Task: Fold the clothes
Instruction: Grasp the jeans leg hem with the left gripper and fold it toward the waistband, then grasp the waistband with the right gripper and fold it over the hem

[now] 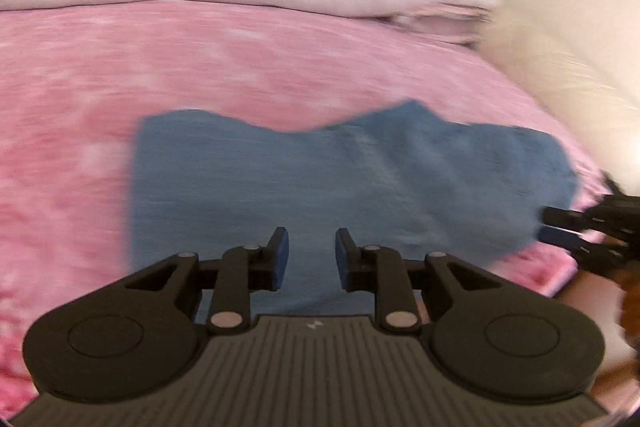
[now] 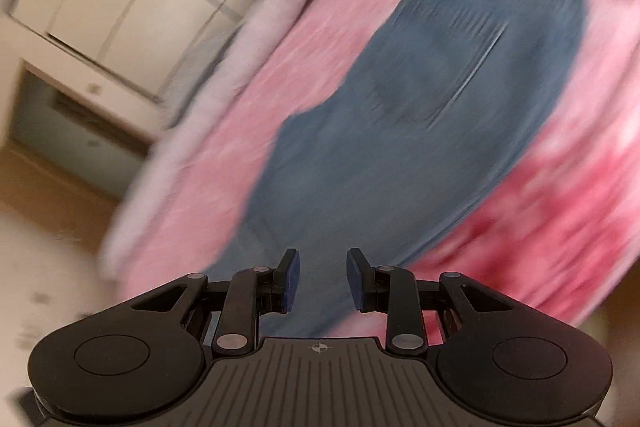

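A blue garment (image 1: 320,179), apparently denim and already doubled over, is seen spread flat on a pink blanket (image 1: 80,107) covering a bed, directly ahead of and below the left claw (image 1: 311,255). That claw is held partly open, nothing being caught between its blue pads, with the garment's near edge lying just beyond its tips. The cloth's long axis is laid crosswise to the left claw, from a straight edge at its left to a rumpled end at its right, where the right claw (image 1: 560,227) is seen just beside the fabric. From the right claw (image 2: 322,279), also partly open and empty, the garment (image 2: 460,75) is stretched lengthwise straight ahead. The right claw is judged nearer the rumpled end, the left nearer the long edge. Both views are blurred.
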